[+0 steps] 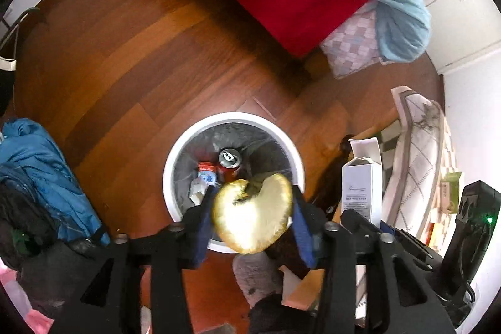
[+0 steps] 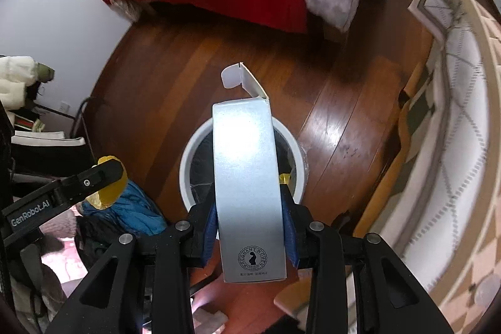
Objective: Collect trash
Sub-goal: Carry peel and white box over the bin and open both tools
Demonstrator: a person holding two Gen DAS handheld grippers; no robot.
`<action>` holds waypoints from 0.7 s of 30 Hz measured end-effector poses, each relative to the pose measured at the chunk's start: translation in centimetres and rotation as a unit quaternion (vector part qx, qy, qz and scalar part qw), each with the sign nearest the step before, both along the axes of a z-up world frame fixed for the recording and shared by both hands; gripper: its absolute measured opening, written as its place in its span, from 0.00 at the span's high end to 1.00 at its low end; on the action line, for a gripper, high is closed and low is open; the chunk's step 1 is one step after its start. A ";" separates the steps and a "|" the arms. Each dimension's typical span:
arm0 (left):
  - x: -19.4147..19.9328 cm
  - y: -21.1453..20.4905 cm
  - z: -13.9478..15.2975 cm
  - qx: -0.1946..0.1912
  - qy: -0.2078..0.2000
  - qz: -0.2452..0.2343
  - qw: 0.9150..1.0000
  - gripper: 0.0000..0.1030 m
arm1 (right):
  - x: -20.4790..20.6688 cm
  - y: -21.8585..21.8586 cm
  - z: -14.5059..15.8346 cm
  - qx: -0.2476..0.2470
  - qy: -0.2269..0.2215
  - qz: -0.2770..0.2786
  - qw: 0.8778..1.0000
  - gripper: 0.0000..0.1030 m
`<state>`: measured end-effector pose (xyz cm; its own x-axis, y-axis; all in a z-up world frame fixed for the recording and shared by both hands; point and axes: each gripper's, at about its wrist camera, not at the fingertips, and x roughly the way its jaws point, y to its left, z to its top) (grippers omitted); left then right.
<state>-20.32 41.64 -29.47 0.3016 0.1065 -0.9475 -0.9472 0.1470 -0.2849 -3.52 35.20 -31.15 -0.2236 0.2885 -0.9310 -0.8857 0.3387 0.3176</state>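
Poised over the white trash bin [image 1: 175,158] on the wooden floor, the left gripper [image 1: 252,210] stands spread around a gold foil wrapper [image 1: 253,218], apparently for dropping, while the right gripper [image 2: 249,227] pinches an empty white carton [image 2: 247,177] above the rim.

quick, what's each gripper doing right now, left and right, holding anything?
Left gripper: open, with the gold wrapper between its jaws above the trash bin.
Right gripper: closed on the white carton.
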 end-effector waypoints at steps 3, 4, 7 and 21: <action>-1.0 0.2 -0.2 0.009 0.023 0.017 1.000 0.11 | 0.1 0.8 -1.3 -0.009 0.004 0.010 1.000 0.64; -1.6 0.3 -0.2 0.011 0.028 0.021 0.999 0.07 | 0.3 1.1 -1.9 -0.012 0.006 0.009 1.000 0.63; -2.4 -0.2 -0.7 0.022 0.076 0.024 0.997 0.07 | 0.5 2.2 -3.5 -0.028 0.016 0.017 0.999 0.38; -2.9 -4.6 0.9 0.081 0.171 0.001 0.982 0.07 | 0.6 -0.3 -3.1 -0.068 -0.058 0.048 0.995 0.04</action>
<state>-23.18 37.06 -28.60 -0.0315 0.2652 -0.9637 -0.9839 0.1617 0.0767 -2.96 34.88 -34.21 -0.1330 0.1403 -0.9811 -0.9438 0.2844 0.1686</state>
